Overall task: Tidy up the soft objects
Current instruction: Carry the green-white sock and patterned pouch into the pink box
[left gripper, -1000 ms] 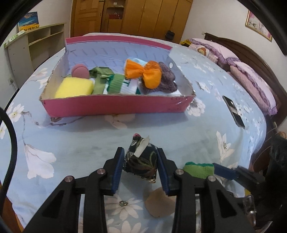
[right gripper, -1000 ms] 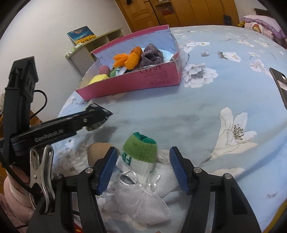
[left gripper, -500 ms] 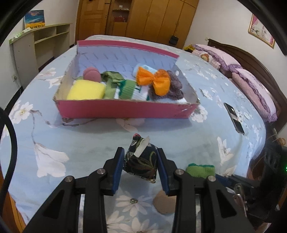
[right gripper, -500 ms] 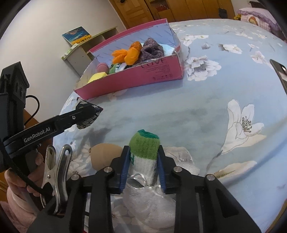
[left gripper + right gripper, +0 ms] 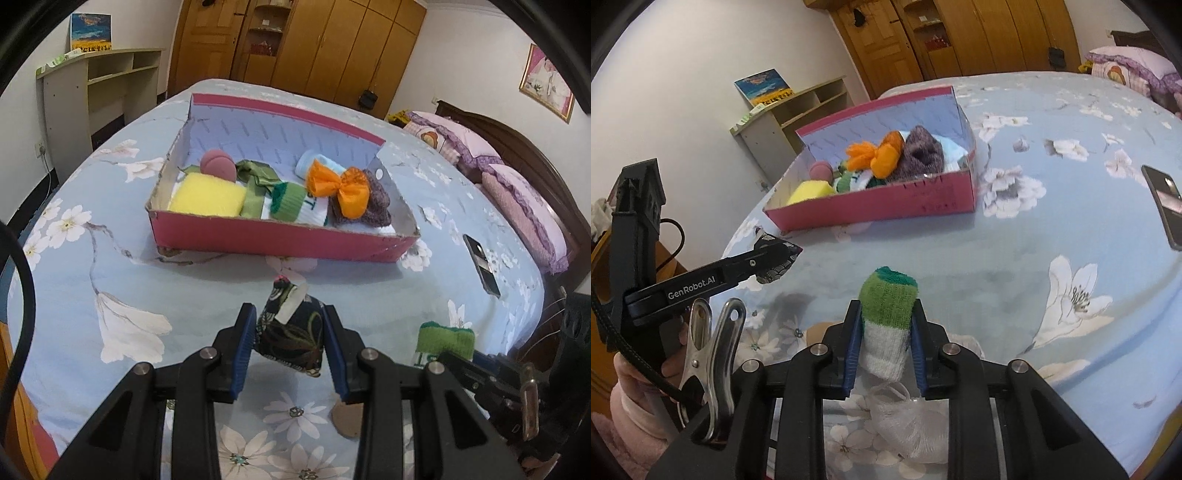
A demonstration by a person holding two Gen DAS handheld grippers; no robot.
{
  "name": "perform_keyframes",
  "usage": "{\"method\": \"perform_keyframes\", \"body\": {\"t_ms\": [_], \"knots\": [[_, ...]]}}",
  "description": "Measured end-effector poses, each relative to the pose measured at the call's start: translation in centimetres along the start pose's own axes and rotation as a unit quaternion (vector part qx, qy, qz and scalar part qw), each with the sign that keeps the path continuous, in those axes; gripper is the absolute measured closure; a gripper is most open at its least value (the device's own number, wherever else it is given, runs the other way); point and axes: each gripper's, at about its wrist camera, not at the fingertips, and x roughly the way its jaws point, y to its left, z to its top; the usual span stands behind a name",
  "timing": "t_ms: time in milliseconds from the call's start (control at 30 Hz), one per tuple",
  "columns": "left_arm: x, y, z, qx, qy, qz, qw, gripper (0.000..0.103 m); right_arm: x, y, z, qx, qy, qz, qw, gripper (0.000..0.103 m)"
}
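Observation:
A pink cardboard box [image 5: 280, 240] lies on the flowered bed and holds a yellow sponge [image 5: 207, 195], an orange bow [image 5: 340, 188], a purple knit piece [image 5: 376, 206], a pink puff [image 5: 218, 166] and a green-cuffed sock [image 5: 291, 201]. My left gripper [image 5: 288, 308] is shut on a dark floral pouch [image 5: 291, 339], held above the sheet short of the box. To its right, my right gripper [image 5: 886, 306] is shut on a second green-and-white sock [image 5: 886, 291], cuff pointing up, lifted off the bed. That sock [image 5: 445, 338] also shows in the left wrist view.
A phone [image 5: 1165, 199] lies on the bed to the right. A white mesh pouch [image 5: 905, 424] and a tan round pad [image 5: 345, 421] rest on the sheet under the grippers. Pillows [image 5: 517, 206] line the right side; a shelf unit [image 5: 99, 85] stands beyond the bed's left edge.
The right gripper's jaws closed on the green-and-white sock and raised it off the white mesh pouch. The left gripper, still holding the floral pouch, rose a little and shifted sideways.

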Motion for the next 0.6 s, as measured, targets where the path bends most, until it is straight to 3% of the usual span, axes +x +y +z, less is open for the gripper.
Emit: {"method": "perform_keyframes", "body": {"t_ms": [600], "knots": [[0.3,0.2,5.8,0.021,-0.045,0.017,0.9986,0.065,-0.4,1.3,3.3,-0.041,-0.015,0.009,0.999,0.078]]}}
